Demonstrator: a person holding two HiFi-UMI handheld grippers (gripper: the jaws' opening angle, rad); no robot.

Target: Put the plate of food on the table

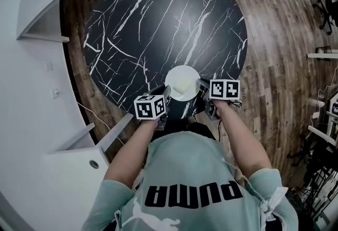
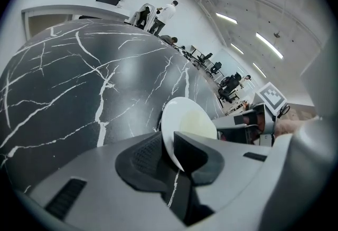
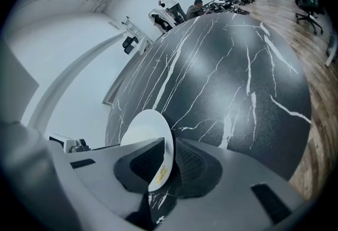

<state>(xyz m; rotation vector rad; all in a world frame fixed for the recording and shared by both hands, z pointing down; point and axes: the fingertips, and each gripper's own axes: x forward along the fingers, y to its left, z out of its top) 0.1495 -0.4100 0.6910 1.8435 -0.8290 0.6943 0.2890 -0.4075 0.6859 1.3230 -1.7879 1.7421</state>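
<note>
The left gripper (image 1: 167,93) and the right gripper (image 1: 203,87) each have the jaws closed on opposite rims of the round white plate (image 1: 182,81). The plate is at the near edge of the round black marble worktop (image 1: 158,24). It is best to lower both sides evenly, keep the plate level, and release together. The food shows only as a pale patch, and I cannot tell whether the plate already touches the worktop.

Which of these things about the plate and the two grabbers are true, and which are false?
1. The left gripper and the right gripper both pinch the plate. True.
2. The plate is red. False: it is white.
3. The table is black with white veins. True.
4. The plate is at the far side of the table. False: it is at the near edge, close to the person.
5. The food on the plate is pale yellow. True.
</note>
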